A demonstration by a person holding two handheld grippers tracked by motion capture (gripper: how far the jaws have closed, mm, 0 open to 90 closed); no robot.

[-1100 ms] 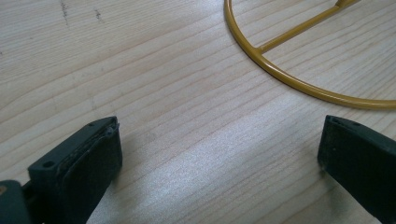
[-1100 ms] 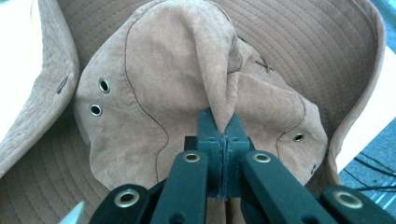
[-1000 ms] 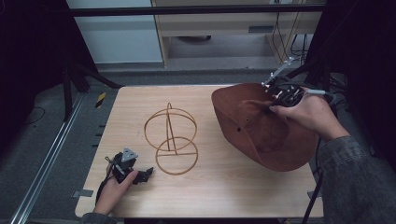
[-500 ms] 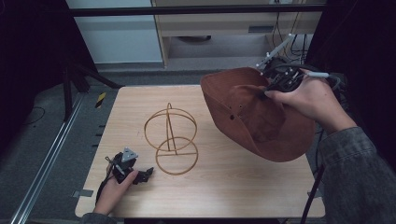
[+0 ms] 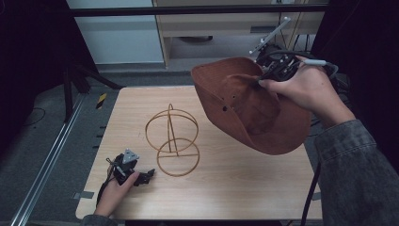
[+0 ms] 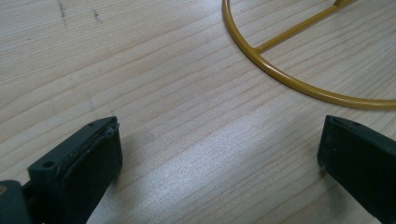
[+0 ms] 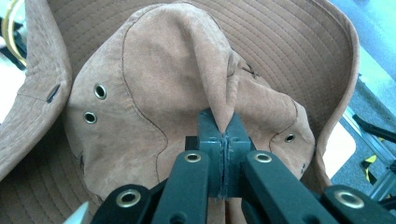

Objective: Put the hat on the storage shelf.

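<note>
The right gripper (image 5: 274, 71) has its jaws pressed fully together on a pinched fold of the brown hat's (image 5: 249, 110) crown, a hold that lets the hat hang free beneath and in front of it, clear of the table (image 5: 226, 193). In the right gripper view the fold (image 7: 219, 100) rises as a ridge straight out from between the jaws, with the eyelets and the wide brim spread beyond it; gripping the soft crown rather than the floppy brim probably keeps the hat's opening facing down, ready to be lowered over something. The gold wire stand (image 5: 172, 140) sits on the table below and well to the left of that gripper, and it looks like the place the hat is meant for. The right hand (image 5: 306, 92) is raised high over the far right side of the table, the forearm reaching up and forward. The left gripper (image 5: 134, 173) rests low near the table's front edge, jaws spread wide with nothing between them, the stand's base ring (image 6: 299, 84) just ahead of it.
</note>
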